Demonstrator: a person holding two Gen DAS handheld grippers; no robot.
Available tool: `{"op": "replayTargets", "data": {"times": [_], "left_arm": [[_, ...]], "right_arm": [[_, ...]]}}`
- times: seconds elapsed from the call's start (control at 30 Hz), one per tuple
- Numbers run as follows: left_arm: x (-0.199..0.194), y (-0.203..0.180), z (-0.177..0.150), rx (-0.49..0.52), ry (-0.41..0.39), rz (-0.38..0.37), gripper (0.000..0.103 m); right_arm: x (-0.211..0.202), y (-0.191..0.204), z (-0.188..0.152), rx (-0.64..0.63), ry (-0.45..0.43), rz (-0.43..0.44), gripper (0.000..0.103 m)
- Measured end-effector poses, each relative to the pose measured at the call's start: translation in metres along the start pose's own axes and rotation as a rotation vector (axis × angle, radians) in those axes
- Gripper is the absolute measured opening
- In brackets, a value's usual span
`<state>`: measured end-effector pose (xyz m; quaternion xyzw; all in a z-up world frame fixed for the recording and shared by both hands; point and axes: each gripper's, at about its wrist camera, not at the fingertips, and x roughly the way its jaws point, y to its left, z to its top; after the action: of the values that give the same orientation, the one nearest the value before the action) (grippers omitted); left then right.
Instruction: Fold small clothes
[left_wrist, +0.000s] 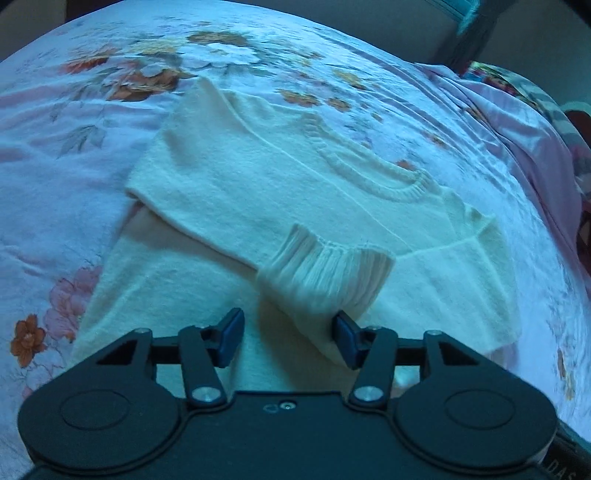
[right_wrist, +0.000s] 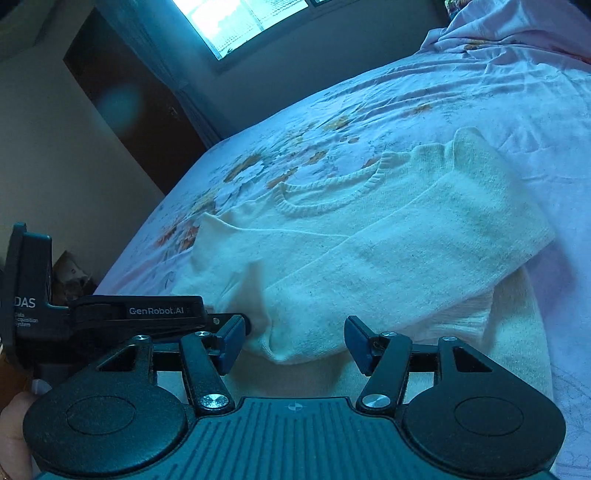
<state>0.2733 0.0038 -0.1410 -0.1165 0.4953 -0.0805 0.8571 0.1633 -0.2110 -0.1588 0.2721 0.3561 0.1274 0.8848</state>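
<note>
A cream sweater (left_wrist: 258, 177) is spread on the floral bedsheet (left_wrist: 55, 206), its ribbed cuff (left_wrist: 325, 273) folded across at 6 o'clock. The left gripper (left_wrist: 288, 338) is held half-open, cuff fabric between its jaws; whether it is pinched cannot be told. The right gripper (right_wrist: 295, 341) is held half-open around the fold, ungripped.

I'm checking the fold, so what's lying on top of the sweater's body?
Both sleeves are folded across the cream sweater, a ribbed cuff near its middle. The collar stays uncovered. The chest beneath the sleeves is hidden.

Both tools are matte black: the left gripper (left_wrist: 288, 338) and right gripper (right_wrist: 294, 341) carry blue pads (left_wrist: 231, 338) on hinged links with silver screws (right_wrist: 213, 400) and round discs; white "GenRobot.AI" and "DAS" lettering marks the left tool's side
</note>
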Motion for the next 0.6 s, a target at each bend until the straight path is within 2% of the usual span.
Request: {"op": "replayTargets", "data": {"times": [0.1,0.13,0.23,0.3,0.37,0.43,0.53,0.6], "left_arm": [[-0.02,0.025,0.007,-0.024,-0.06,0.126,0.046],[-0.027,0.035,0.007,-0.037,-0.069,0.14,0.046],[-0.038,0.057,0.005,-0.065,-0.029,0.116,0.052],[-0.04,0.065,0.002,-0.093,0.009,0.054,0.063],[-0.041,0.071,-0.003,-0.15,0.034,-0.034,0.072],[-0.035,0.071,-0.004,-0.195,0.065,-0.121,0.072],[-0.026,0.067,-0.008,-0.23,0.097,-0.171,0.072],[-0.022,0.063,-0.011,-0.237,0.112,-0.189,0.072]], "right_arm": [[0.012,0.008,0.01,-0.018,-0.007,-0.03,0.059],[0.019,0.011,0.013,-0.021,-0.006,-0.04,0.059],[0.045,0.023,0.013,-0.023,0.047,-0.051,0.059],[0.059,0.036,0.002,-0.041,0.11,-0.02,0.059],[0.062,0.045,-0.014,-0.037,0.173,0.096,0.059],[0.057,0.053,-0.026,-0.072,0.214,0.174,0.059],[0.044,0.053,-0.035,-0.111,0.219,0.183,0.059],[0.034,0.047,-0.036,-0.111,0.198,0.132,0.059]]}}
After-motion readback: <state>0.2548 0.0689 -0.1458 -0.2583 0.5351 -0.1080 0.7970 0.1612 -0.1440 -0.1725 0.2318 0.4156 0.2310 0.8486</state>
